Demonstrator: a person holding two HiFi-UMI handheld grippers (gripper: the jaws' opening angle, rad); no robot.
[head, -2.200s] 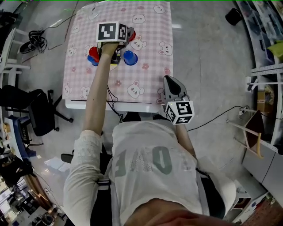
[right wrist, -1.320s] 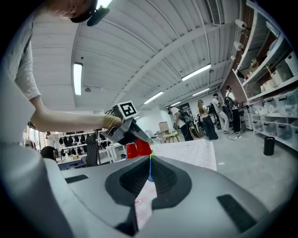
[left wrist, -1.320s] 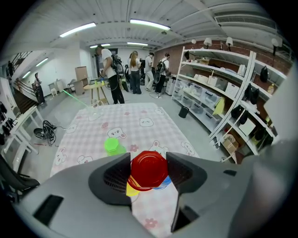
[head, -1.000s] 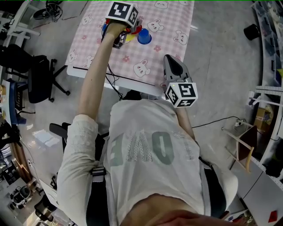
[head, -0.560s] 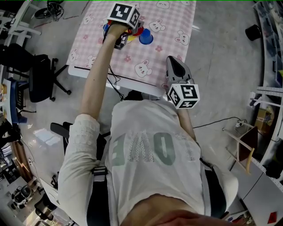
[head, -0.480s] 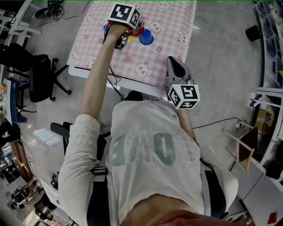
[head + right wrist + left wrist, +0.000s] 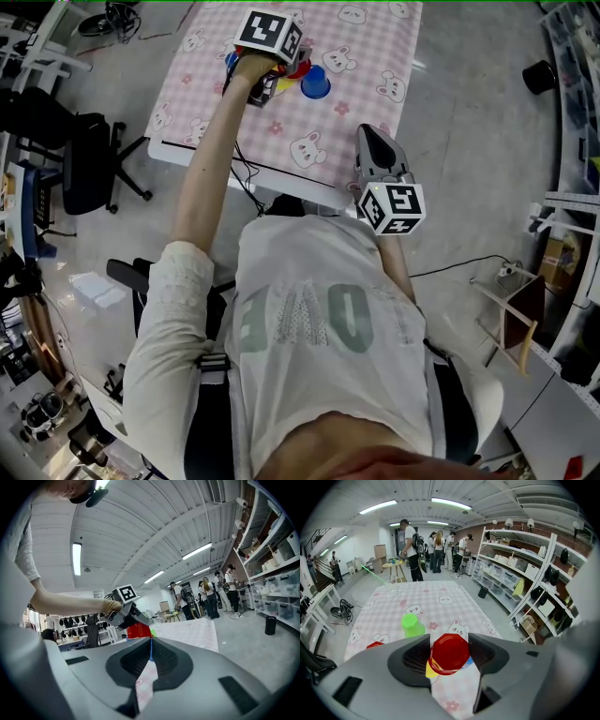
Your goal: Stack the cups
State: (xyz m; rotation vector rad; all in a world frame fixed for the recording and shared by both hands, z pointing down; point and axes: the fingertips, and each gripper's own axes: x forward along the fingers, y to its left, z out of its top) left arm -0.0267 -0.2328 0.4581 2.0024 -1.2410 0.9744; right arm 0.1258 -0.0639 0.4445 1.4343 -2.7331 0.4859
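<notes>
**Red cup clamped above its neighbours, ready for stacking**

The red cup [image 7: 450, 654] is sitting mouth-down between the jaws of the left gripper [image 7: 450, 640], with its flat base facing the camera. Both pads are pressing on its sides, so the gripper is grasping it. Holding it inverted looks deliberate, since an upturned cup can be slid straight over another one standing the same way.

A yellow cup [image 7: 430, 670] is peeking out from just under its rim on the left, and a sliver of a blue cup [image 7: 470, 660] is showing on the right. I cannot tell whether the red cup is touching either of them or hanging clear. The yellow one seems the likelier target, as it is lying most nearly beneath.

Further out on the pink checked tablecloth [image 7: 440, 597], a green cup [image 7: 411, 624] is standing mouth-down, well apart. A second red cup [image 7: 375, 645] is showing at the edge of the left jaw.

The right gripper [image 7: 150, 644] is doing nothing here. Its jaws are closed together on nothing, and it is waiting by the table's near edge (probably just keeping out of the working arm's way).
</notes>
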